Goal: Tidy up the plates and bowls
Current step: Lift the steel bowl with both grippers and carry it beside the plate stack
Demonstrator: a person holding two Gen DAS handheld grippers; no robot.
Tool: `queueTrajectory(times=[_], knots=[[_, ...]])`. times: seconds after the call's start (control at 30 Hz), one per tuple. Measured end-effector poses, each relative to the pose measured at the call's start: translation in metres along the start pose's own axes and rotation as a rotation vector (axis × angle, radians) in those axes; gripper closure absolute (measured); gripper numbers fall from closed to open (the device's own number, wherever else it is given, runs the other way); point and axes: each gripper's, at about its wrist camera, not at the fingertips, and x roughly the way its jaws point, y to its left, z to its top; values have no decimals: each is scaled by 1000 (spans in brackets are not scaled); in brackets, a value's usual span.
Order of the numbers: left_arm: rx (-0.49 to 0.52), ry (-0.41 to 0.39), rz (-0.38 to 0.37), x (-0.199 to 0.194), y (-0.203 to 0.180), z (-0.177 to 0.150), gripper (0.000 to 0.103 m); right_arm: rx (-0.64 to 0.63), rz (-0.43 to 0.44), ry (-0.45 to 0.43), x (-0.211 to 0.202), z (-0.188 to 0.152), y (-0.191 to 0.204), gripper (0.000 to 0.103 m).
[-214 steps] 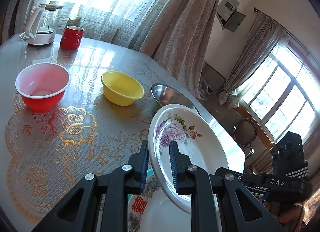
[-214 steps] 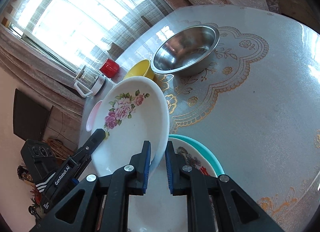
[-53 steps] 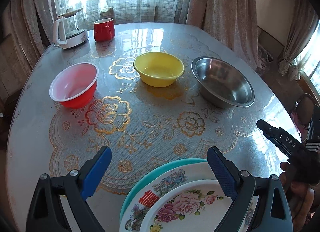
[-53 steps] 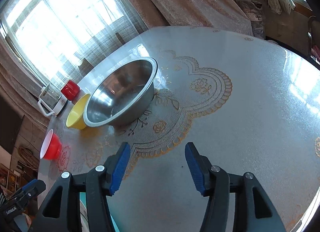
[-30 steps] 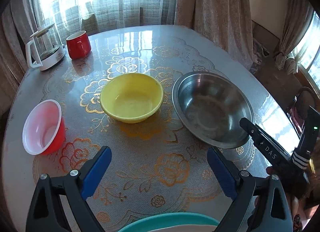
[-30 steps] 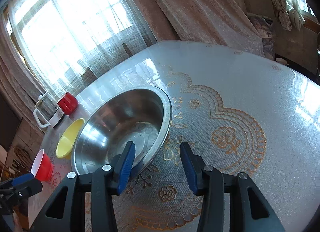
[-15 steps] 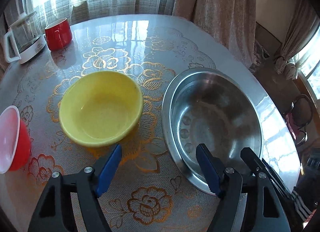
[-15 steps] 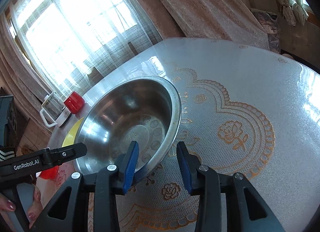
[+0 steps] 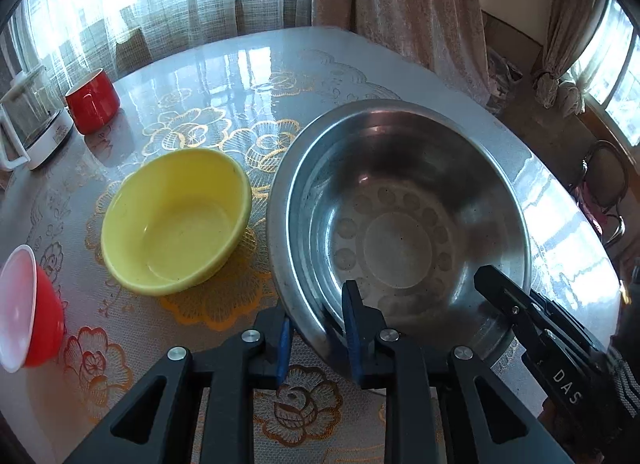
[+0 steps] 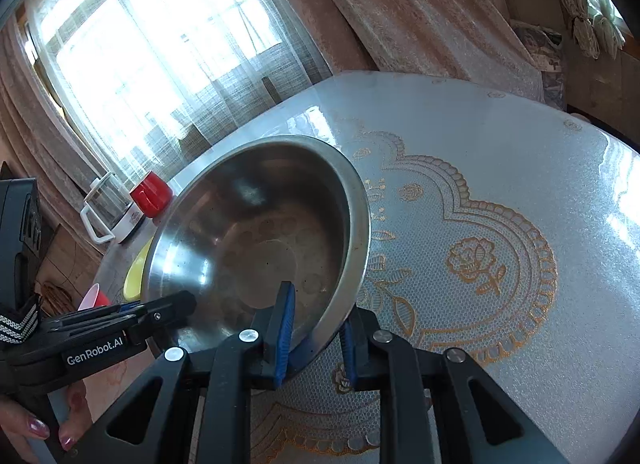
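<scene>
Both grippers are working on the steel bowl [image 9: 400, 223], which is sitting near the right edge of the worktop [image 9: 240, 63]. The left gripper [image 9: 316, 338] is closing its fingers over the bowl's near rim, one blue pad outside the wall and one inside, the rim lying between them. The right gripper [image 10: 316, 336] is closing on the rim at another spot, likewise with one pad inside the bowl and one outside, and the pads are looking pressed against the wall. A yellow bowl [image 9: 176, 219] is sitting just beside the steel bowl, toward the middle of the worktop, and a red bowl [image 9: 24, 304] with a white inside is lying tilted near the left edge. A red mug [image 9: 92, 101] and a glass kettle [image 9: 28, 123] are standing together at the far left edge, by the curtains. A hand [image 10: 36, 436] is showing under the left gripper in the right wrist view.
</scene>
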Motion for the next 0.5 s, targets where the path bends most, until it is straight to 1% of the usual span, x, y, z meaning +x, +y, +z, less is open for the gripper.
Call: queueTrajectory(times=[0.13, 0.27, 0.43, 0.5], knots=[[42, -5, 9, -12, -3, -9, 80, 31, 11, 7, -5, -9, -2, 83], [66, 24, 5, -18, -4, -16, 79, 57, 18, -2, -15, -21, -3, 83], [73, 50, -9, -29, -4, -31, 79, 61, 16, -17, -30, -36, 2, 83], [79, 44, -8, -36, -1, -39, 79, 70, 20, -19, -36, -43, 4, 82]])
